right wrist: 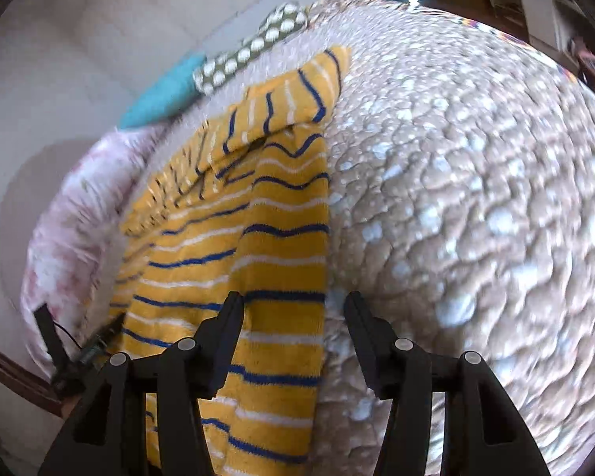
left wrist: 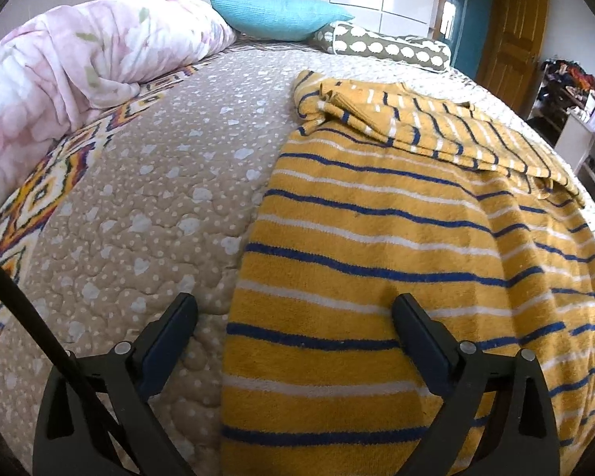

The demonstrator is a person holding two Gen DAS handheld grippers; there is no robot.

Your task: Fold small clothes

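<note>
A yellow garment with blue and white stripes (left wrist: 377, 246) lies spread on a beige dotted quilt (left wrist: 146, 198). Its far part is folded over on itself, sleeves bunched at the top (left wrist: 396, 115). My left gripper (left wrist: 295, 309) is open and straddles the garment's left edge near its near end: left finger over the quilt, right finger over the cloth. In the right wrist view the garment (right wrist: 258, 246) lies left of centre on the quilt (right wrist: 476, 198). My right gripper (right wrist: 293, 305) is open and straddles the garment's right edge. That view is motion-blurred.
A pink floral duvet (left wrist: 71, 63), a turquoise cushion (left wrist: 277, 16) and an olive spotted cushion (left wrist: 384, 45) lie at the bed's far end. A wooden door (left wrist: 511, 35) and cluttered shelves (left wrist: 571, 91) stand to the right. The other gripper (right wrist: 55, 341) shows at the left.
</note>
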